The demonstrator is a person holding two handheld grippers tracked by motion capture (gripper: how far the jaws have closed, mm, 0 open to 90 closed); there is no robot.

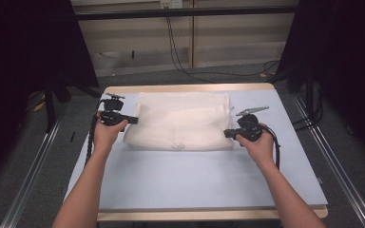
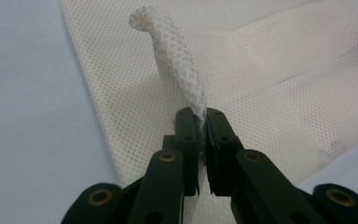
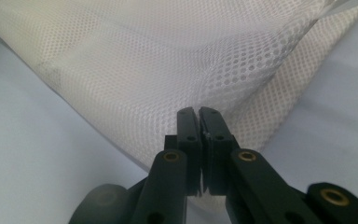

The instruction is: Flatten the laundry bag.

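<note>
At the left of the high view, the left gripper [image 1: 132,119] has its fingers [image 2: 189,135] pinched on the left edge of the white mesh bag [image 1: 179,119], lying mid-frame on the pale blue surface [image 1: 190,178]. At the right, the right gripper [image 1: 227,134] clamps the bag's lower right corner.

Pretty even overhead light on the pale blue rectangular table [image 1: 195,175], dark, murky edges all round. Gripper views are sharp at the jaw tips, soft beyond.
</note>
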